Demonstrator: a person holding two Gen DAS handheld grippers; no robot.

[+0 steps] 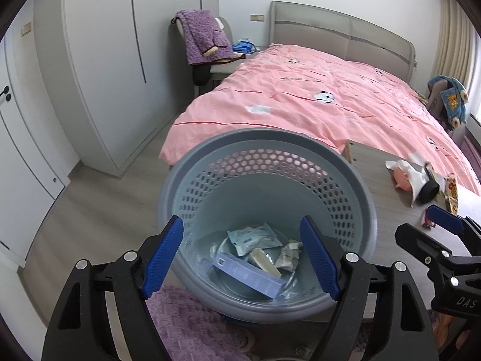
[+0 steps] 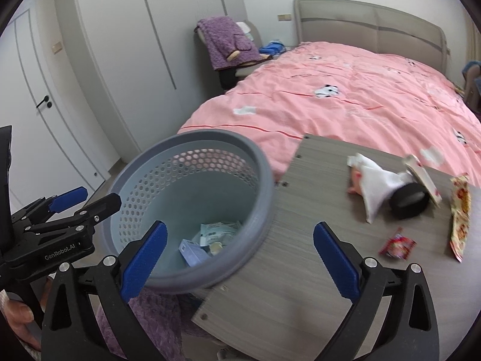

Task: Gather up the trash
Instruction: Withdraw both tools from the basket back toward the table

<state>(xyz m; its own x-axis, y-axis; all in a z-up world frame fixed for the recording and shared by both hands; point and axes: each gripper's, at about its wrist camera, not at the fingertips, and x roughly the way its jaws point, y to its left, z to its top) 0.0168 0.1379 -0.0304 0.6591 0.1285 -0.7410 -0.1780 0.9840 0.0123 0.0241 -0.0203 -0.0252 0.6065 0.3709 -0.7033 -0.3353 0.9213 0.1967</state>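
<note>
A grey-blue perforated basket [image 1: 264,137] stands at the left edge of a grey wood-grain table [image 2: 300,240]. It holds a pale blue box [image 1: 249,273], a light green packet [image 1: 255,237] and a crumpled wrapper [image 1: 288,255]. My left gripper [image 1: 242,258] hangs open over the basket's near rim, nothing between its pads. My right gripper [image 2: 240,261] stands open above the table edge beside the basket [image 2: 210,137], also empty. On the table's right lie a small red wrapper [image 2: 396,245], a yellow-red packet [image 2: 460,219], a white tissue [image 2: 375,180] and a black round object [image 2: 409,201].
A bed with a pink duvet [image 1: 315,96] lies behind the table. A chair draped in a purple blanket [image 1: 204,36] stands by the white wardrobe [image 1: 105,60]. Purple fabric [image 1: 186,325] lies below the basket. A hand [image 2: 18,316] holds the left gripper's handle.
</note>
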